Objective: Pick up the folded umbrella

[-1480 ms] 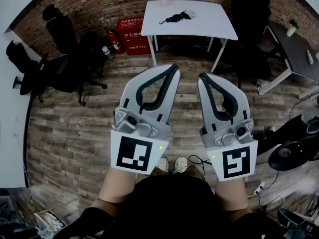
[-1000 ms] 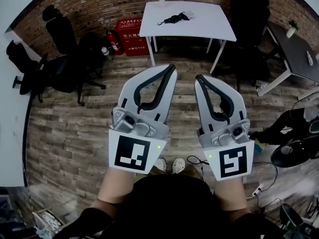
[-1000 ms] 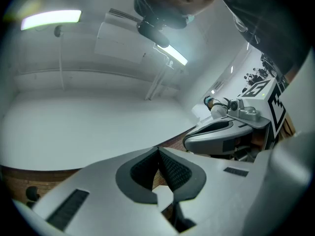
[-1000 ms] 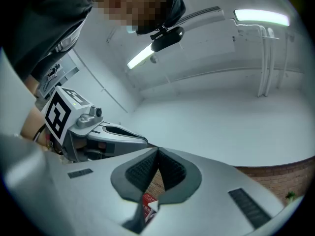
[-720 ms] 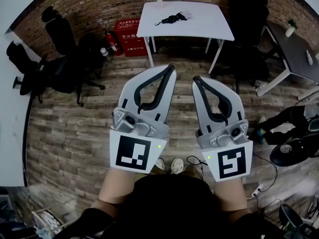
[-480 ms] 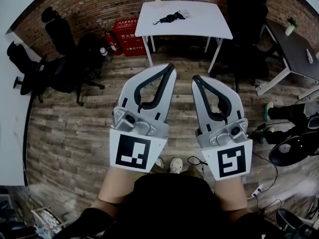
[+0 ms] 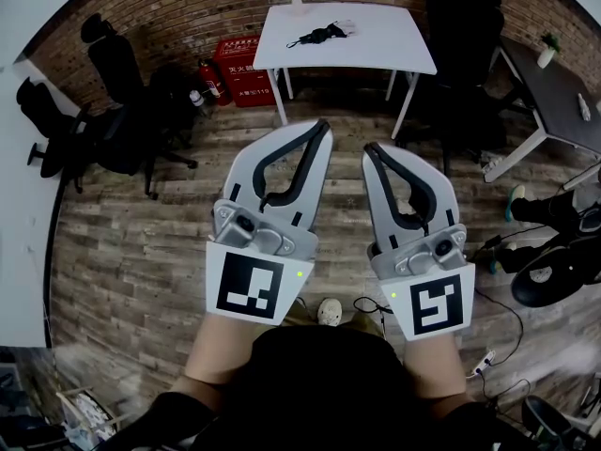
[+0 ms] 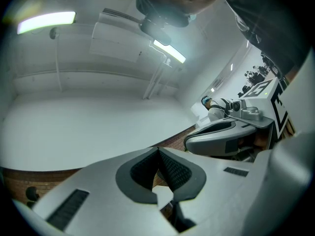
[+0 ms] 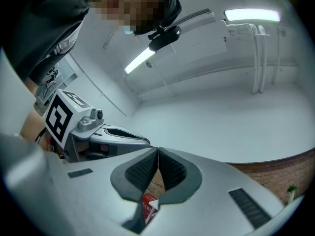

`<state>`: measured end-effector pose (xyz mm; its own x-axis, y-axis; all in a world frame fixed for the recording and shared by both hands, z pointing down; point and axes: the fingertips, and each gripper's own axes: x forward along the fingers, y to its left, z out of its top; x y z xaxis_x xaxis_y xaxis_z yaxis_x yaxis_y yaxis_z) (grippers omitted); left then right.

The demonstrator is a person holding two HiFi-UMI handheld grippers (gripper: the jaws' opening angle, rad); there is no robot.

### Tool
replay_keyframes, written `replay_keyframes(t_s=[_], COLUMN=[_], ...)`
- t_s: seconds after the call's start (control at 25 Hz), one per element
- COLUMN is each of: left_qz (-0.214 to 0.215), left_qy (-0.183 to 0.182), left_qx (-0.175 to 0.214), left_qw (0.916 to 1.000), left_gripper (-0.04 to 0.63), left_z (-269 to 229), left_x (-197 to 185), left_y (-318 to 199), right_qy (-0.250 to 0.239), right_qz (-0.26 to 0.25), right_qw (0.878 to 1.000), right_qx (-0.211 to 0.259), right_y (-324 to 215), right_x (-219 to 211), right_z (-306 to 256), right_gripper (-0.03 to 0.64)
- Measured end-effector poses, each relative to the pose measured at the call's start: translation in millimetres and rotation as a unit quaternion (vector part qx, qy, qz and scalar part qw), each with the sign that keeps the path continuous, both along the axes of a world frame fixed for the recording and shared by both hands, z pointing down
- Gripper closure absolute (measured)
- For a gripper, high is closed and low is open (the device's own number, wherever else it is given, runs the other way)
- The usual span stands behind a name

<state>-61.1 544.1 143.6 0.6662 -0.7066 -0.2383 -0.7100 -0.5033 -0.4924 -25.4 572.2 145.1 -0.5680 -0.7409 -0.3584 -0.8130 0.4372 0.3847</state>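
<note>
Currently approach step: my left gripper (image 7: pixel 322 132) and right gripper (image 7: pixel 373 150) are clamped empty, folded umbrella (image 7: pixel 324 34) on far white table (image 7: pixel 394 56); next I'd close in, open one.

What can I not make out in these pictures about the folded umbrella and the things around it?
- Folded umbrella: head view, too small to show its handle or strap.
- Same umbrella: not seen in either gripper view; both look up at wall and ceiling.
- Pale item beside it on the white table: too small to identify.
- Shoe: head view, half hidden by the person's torso.
</note>
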Motion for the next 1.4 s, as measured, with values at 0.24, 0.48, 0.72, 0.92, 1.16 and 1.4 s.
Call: replay_keyframes(t_s=[0.24,0.48,0.72,0.92,1.16,1.4], left_qz=[-0.001,0.000,0.002,0.006,0.010,0.020], left_qy=[-0.005,-0.011,-0.021,-0.022,-0.019,-0.014], left_qx=[0.001,0.007,0.015,0.023,0.021,0.022], left_qw=[1.0000,0.9999,0.9997,0.9995,0.9995,0.9995], left_gripper=[0.583,0.583,0.583,0.583,0.583,0.583], left_z=[-4,-2,5,18,39,41], left_x=[9,11,18,18,10,0], left_y=[-2,-3,-13,-39,-90,-172], right_qy=[-0.003,-0.010,-0.016,-0.023,-0.016,-0.003], right_qz=[-0.001,0.001,0.003,-0.006,-0.004,0.008], right_qw=[1.000,1.000,1.000,1.000,1.000,1.000], right_qx=[-0.001,0.005,0.010,0.013,0.016,0.016], right_y=[-1,-3,-13,-37,-87,-165], right_x=[10,12,17,15,5,-6], right_z=[-2,0,6,18,36,36], right_gripper=[0.586,0.586,0.586,0.586,0.586,0.586])
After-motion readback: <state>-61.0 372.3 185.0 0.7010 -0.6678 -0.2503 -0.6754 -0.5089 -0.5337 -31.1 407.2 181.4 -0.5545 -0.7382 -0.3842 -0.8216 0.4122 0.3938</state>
